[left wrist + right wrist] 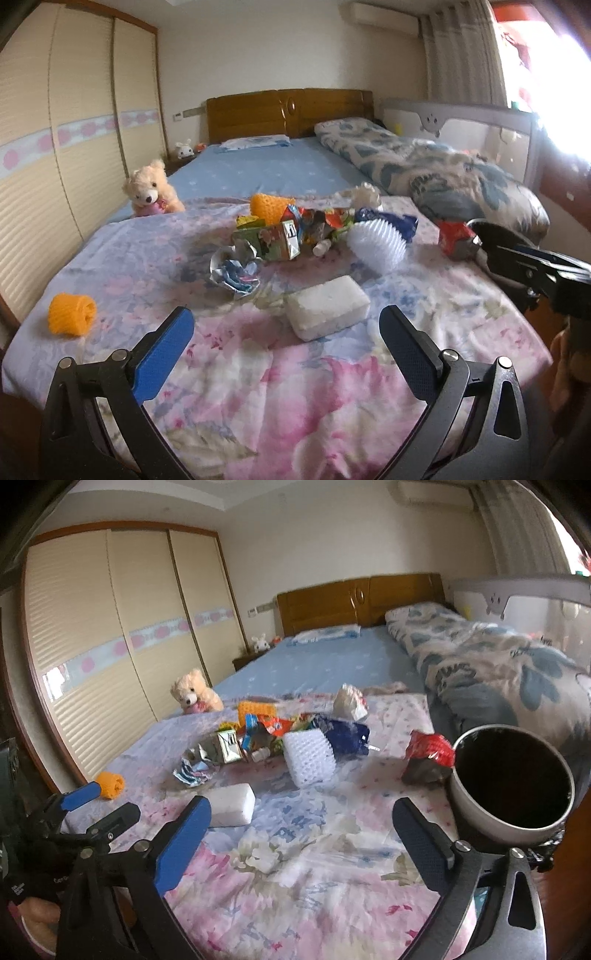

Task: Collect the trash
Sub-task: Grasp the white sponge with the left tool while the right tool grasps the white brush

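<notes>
While both claws hang spread and empty over the floral bedspread [295, 387], left claw [286, 341] faces the white foam block [328, 306]; right claw [301, 832] sits beside the bin [511, 782]; wrapper pile [291, 232] mid-bed

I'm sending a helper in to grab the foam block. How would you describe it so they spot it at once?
On the floral bedspread, look nearer the foot of the bed than the pile of wrappers. The foam block lies alone there, just ahead of the left gripper. It is the only plain white, smooth brick; the white foam net behind it is ribbed.
</notes>
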Available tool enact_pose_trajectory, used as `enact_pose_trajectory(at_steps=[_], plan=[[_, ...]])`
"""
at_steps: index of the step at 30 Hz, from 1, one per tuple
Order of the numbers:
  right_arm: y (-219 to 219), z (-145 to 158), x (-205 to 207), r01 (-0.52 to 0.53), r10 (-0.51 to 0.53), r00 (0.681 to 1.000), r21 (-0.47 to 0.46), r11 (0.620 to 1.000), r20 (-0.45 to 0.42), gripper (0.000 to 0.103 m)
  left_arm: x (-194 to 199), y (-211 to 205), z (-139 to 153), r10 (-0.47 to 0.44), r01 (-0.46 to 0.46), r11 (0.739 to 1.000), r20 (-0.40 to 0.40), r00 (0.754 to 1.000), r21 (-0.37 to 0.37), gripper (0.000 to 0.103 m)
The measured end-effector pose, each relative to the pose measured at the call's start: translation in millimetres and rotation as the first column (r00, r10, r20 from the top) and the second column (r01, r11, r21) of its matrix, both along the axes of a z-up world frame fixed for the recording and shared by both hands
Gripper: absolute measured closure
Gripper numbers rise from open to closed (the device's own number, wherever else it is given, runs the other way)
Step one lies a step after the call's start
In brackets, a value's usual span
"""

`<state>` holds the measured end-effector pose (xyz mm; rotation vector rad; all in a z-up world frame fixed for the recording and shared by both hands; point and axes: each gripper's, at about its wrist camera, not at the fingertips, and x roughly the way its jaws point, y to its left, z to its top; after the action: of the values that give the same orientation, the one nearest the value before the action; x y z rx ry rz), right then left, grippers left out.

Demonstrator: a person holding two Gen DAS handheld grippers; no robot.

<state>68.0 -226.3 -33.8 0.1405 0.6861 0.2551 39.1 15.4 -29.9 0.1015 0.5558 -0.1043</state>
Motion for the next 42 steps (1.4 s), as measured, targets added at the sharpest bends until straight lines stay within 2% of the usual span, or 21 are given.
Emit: enact_pose_trajectory(at_steps=[6, 10, 14, 20, 21, 22, 24, 25, 26, 27, 28, 29, 31, 34, 38, 42], plan=[[3.0, -23.1, 37.7, -0.016, 0.017, 0.996, 0.012, 1.000, -0.092, 0.023, 30.9, 4.3, -14.2, -0.076, 0.077, 0.997, -0.062, 0.995, 0.022, 0.005], [7.8, -34.7, 59.9, -0.028, 0.031, 0.991, 0.024, 0.999, -0.131, 0.025, 52.8, 5.6, -26.3, -0.113, 0.116, 0.993, -0.122, 0.986, 0.023, 0.006], [15.5, -46.6, 84.4, -0.038, 0.043, 0.985, 0.031, 0.999, -0.167, 0.025, 74.2, 2.5, -40.9, -0.205, 0.209, 0.978, -0.221, 0.954, -0.004, 0.006], [22.0, -64.8, 121.4, -0.046, 0.052, 0.974, 0.031, 0.998, -0.222, 0.026, 87.4, -4.5, -51.6, -0.240, 0.253, 0.967, -0.255, 0.937, 0.018, 0.006], [22.8, -68.8, 127.6, -0.048, 0.054, 0.970, 0.030, 0.998, -0.236, 0.027, 89.1, -5.6, -53.0, -0.247, 0.259, 0.966, -0.260, 0.934, 0.014, 0.011], [23.4, -72.9, 133.2, -0.052, 0.058, 0.967, 0.033, 0.998, -0.248, 0.029, 89.7, -6.9, -54.8, -0.253, 0.265, 0.964, -0.264, 0.931, 0.012, 0.014], [25.0, -79.5, 140.1, -0.057, 0.063, 0.961, 0.030, 0.998, -0.269, 0.036, 92.4, -9.7, -59.2, -0.272, 0.285, 0.959, -0.289, 0.918, 0.003, 0.034], [25.7, -82.6, 142.8, -0.057, 0.063, 0.958, 0.029, 0.998, -0.279, 0.040, 92.8, -10.1, -59.8, -0.284, 0.296, 0.955, -0.296, 0.912, -0.006, 0.038], [25.9, -86.3, 145.1, -0.057, 0.063, 0.955, 0.028, 0.998, -0.290, 0.052, 92.0, -11.0, -59.8, -0.301, 0.311, 0.950, -0.296, 0.906, -0.013, 0.047], [26.0, -88.6, 145.7, -0.056, 0.061, 0.953, 0.025, 0.998, -0.296, 0.061, 90.3, -13.3, -59.0, -0.307, 0.320, 0.948, -0.291, 0.906, -0.004, 0.047], [25.0, -88.5, 145.1, -0.058, 0.064, 0.955, 0.028, 0.998, -0.290, 0.061, 88.6, -15.1, -58.4, -0.306, 0.322, 0.947, -0.284, 0.909, 0.011, 0.048], [23.7, -87.2, 143.4, -0.062, 0.069, 0.958, 0.034, 0.997, -0.277, 0.067, 86.7, -17.1, -57.9, -0.308, 0.327, 0.945, -0.278, 0.910, 0.024, 0.050], [21.6, -83.7, 139.4, -0.067, 0.076, 0.963, 0.042, 0.997, -0.258, 0.089, 83.6, -19.1, -56.9, -0.302, 0.324, 0.945, -0.266, 0.915, 0.039, 0.052], [14.7, -76.3, 128.4, -0.059, 0.071, 0.969, 0.055, 0.997, -0.237, 0.091, 78.4, -20.6, -52.8, -0.309, 0.317, 0.948, -0.249, 0.918, -0.005, 0.055], [1.8, -67.6, 113.7, -0.040, 0.056, 0.973, 0.074, 0.996, -0.225, 0.092, 70.2, -29.7, -45.0, -0.306, 0.310, 0.951, -0.216, 0.927, -0.016, 0.056], [-17.2, -60.7, 95.1, -0.007, 0.026, 0.976, 0.089, 0.996, -0.218, 0.092, 67.4, -41.3, -38.8, -0.320, 0.317, 0.947, -0.203, 0.925, -0.048, 0.056]])
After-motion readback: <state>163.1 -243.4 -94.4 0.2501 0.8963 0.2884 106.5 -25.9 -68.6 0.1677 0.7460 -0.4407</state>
